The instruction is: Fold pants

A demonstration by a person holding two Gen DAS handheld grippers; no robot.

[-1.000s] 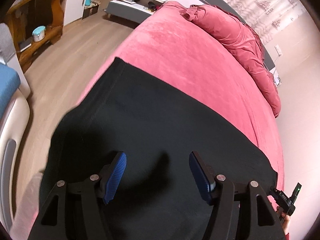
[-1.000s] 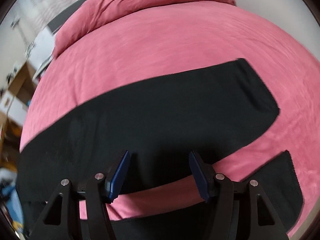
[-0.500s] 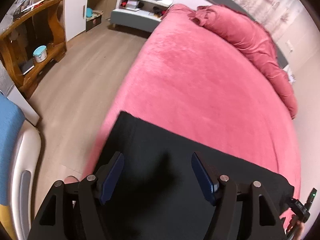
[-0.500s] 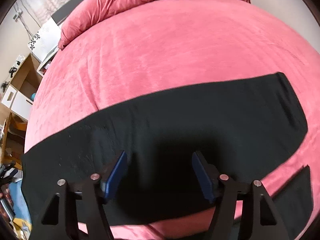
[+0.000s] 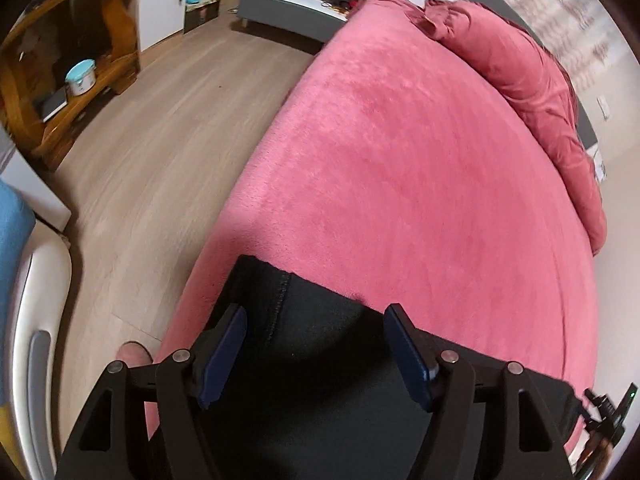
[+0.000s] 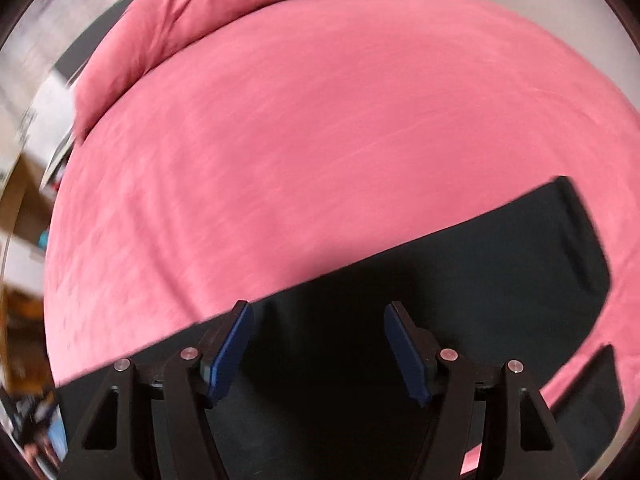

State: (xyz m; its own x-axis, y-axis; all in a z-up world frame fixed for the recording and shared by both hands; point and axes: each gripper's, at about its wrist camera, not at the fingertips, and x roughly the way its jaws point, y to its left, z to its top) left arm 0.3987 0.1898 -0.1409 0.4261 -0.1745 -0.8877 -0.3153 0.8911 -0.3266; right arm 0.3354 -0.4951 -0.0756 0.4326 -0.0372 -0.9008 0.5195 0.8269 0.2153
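While one pair of black pants (image 5: pixel 320 360) lay flat along the pink bed's (image 5: pixel 400 180) near edge, left gripper (image 5: pixel 316 356) and right gripper (image 6: pixel 318 352) hovered spread apart, holding nothing, broad bare bedspread beyond.

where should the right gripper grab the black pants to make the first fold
Probably the hem end of the far leg of the black pants, coming in from the bed's open right side. The legs lie flat and split there on the pink blanket, so that edge is free to pinch. The right gripper is open above the fabric.
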